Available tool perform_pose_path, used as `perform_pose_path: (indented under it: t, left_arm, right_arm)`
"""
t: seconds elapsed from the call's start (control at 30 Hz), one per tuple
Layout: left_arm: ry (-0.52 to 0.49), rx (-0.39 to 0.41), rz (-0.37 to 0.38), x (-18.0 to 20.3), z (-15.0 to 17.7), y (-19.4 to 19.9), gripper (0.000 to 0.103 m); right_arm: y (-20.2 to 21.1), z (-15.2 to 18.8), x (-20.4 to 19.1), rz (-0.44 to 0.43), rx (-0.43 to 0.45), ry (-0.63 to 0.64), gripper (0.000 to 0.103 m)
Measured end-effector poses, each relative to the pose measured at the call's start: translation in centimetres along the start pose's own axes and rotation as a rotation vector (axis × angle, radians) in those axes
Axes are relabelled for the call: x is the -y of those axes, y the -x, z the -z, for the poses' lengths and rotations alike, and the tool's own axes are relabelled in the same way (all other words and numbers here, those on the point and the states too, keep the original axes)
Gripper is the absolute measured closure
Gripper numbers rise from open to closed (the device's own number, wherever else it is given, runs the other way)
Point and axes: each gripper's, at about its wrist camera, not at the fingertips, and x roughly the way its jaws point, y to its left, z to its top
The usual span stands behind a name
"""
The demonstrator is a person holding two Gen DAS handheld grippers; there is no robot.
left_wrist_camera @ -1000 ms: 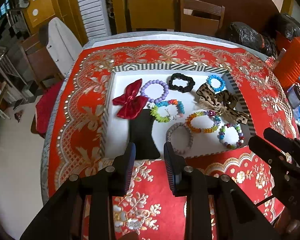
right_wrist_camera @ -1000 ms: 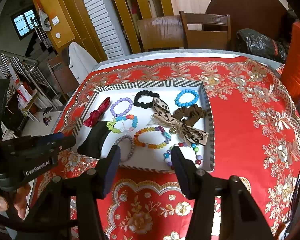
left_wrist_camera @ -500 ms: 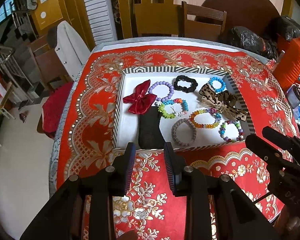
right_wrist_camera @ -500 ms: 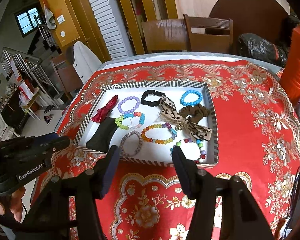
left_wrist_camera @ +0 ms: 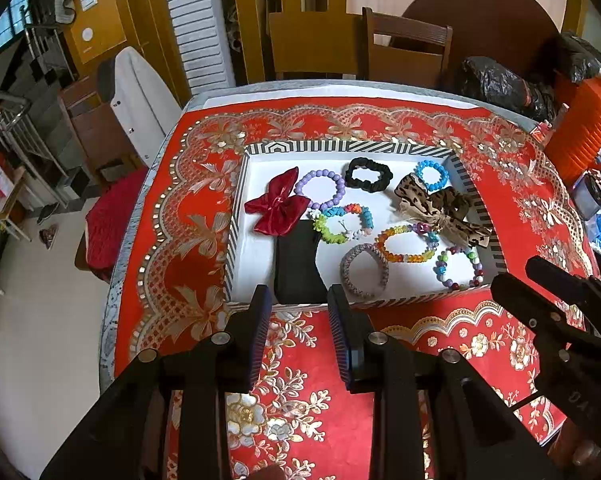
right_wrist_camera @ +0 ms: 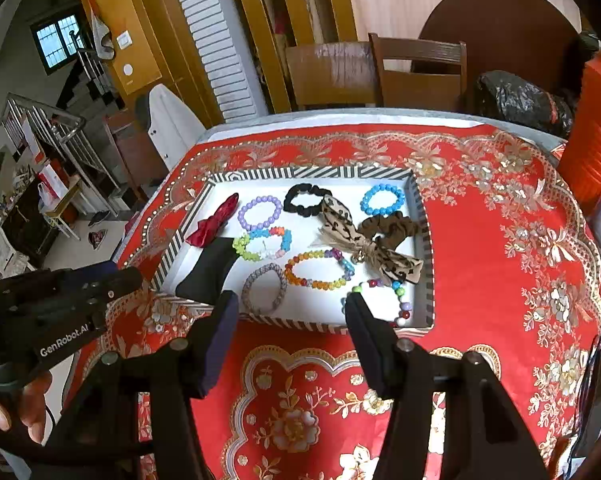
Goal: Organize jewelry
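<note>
Hovering before striped tray point(left_wrist_camera: 236, 248), left gripper point(left_wrist_camera: 295, 300) and right gripper point(right_wrist_camera: 287, 308) both released, nothing grasped

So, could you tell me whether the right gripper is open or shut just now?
Open. The right gripper hangs near the striped tray with a clear gap between its pads and nothing held.

A striped-rim tray point(left_wrist_camera: 236, 216) lay flat, holding the jewelry. At its ten o'clock sat a red bow point(left_wrist_camera: 278, 210); toward twelve, a lilac bead bracelet point(left_wrist_camera: 320, 189) and black scrunchie point(left_wrist_camera: 368, 175); at two, a blue bracelet point(left_wrist_camera: 432, 175) by a leopard bow point(left_wrist_camera: 440, 212). Rainbow bracelets point(left_wrist_camera: 406, 244) and a grey braided one point(left_wrist_camera: 364, 270) lay toward six, beside a black pouch point(left_wrist_camera: 298, 268).
</note>
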Motion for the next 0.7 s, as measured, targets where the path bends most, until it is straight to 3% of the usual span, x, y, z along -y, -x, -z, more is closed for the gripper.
perform_pose_path:
  t: [0.7]
  left_arm:
    - [-0.008,-0.007,0.007,0.77,-0.63,-0.48,0.090]
  right_arm:
    - [0.03,-0.41,0.54,0.003,-0.005,0.004,0.044]
